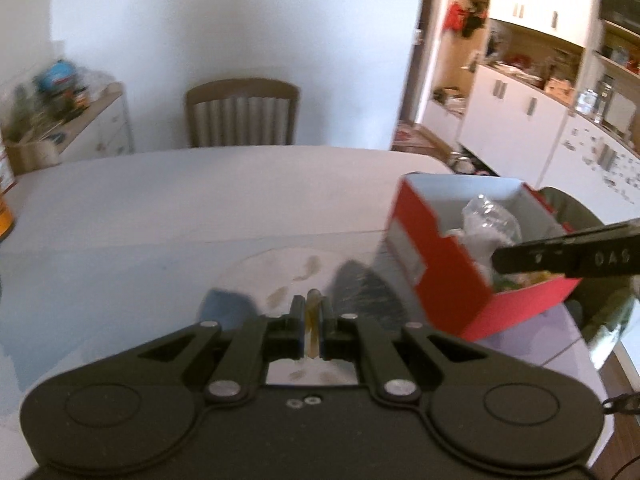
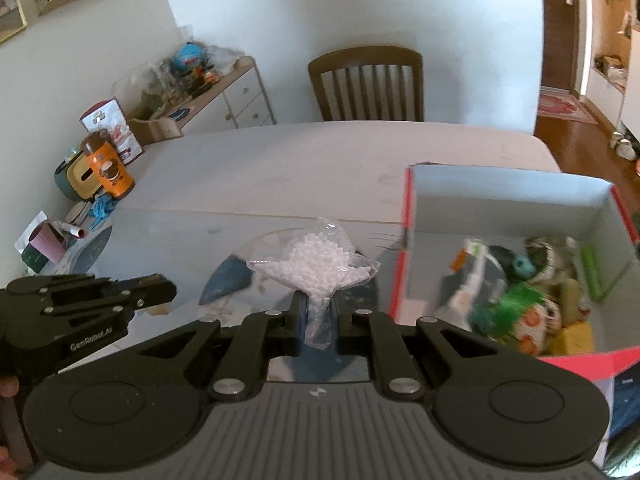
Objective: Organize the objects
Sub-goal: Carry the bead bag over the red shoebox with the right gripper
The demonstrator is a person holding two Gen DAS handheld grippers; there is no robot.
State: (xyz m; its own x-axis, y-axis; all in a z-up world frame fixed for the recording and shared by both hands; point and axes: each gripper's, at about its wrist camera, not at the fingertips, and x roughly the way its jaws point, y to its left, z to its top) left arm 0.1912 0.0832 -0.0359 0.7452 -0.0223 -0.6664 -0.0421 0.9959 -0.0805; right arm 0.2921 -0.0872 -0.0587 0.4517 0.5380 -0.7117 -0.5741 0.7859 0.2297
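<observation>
i'm holding a clear bag of white beads (image 2: 316,264) clamped in my right gripper (image 2: 318,312), hovering over the worktop (image 2: 280,168) just left of the red box (image 2: 404,264) of mixed items. my left gripper (image 1: 313,316) is pinching a thin yellowish object (image 1: 313,320) i can't identify. a wooden chair (image 2: 368,84) is standing beyond.

The pale surface (image 2: 280,168) carries an open red box (image 2: 516,200) on its right side. At its far left stand an orange bottle (image 2: 109,168), a pink cup (image 2: 50,240) and blue cloth (image 2: 100,206).
</observation>
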